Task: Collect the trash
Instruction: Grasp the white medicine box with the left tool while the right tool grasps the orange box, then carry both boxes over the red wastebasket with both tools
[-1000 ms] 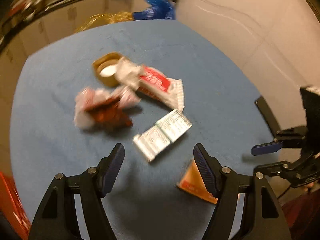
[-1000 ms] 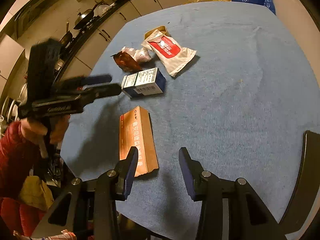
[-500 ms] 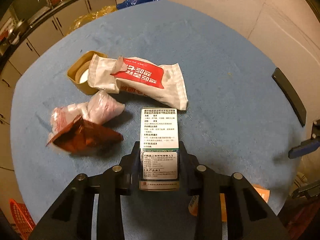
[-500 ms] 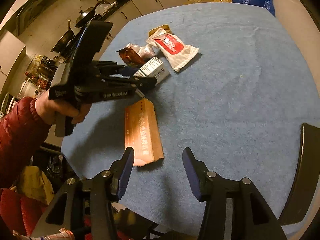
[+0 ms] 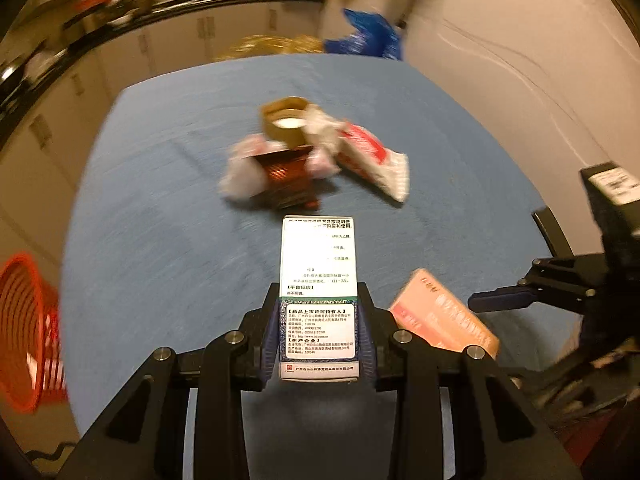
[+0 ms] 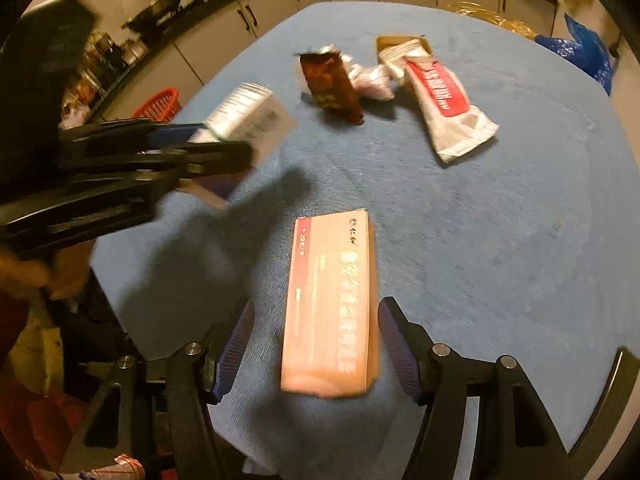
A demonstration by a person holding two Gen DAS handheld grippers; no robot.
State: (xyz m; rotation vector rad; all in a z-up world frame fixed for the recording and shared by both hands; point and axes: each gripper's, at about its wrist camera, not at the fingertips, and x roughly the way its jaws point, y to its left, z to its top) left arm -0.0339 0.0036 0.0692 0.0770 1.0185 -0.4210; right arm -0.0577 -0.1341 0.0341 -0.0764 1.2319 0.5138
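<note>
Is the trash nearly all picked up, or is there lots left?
Lots left. Nothing shows as binned yet. The left gripper is clamped on the white medicine box, lifted off the blue table. The right gripper, jaws just opening wider, straddles the orange box without pinching it. The brown wrapper, crumpled plastic, red-and-white packet and cardboard tub still lie there. A red basket waits beyond the table.

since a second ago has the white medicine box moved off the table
Yes. The white medicine box, then lying beside the brown wrapper, now hangs lifted in the left gripper.
</note>
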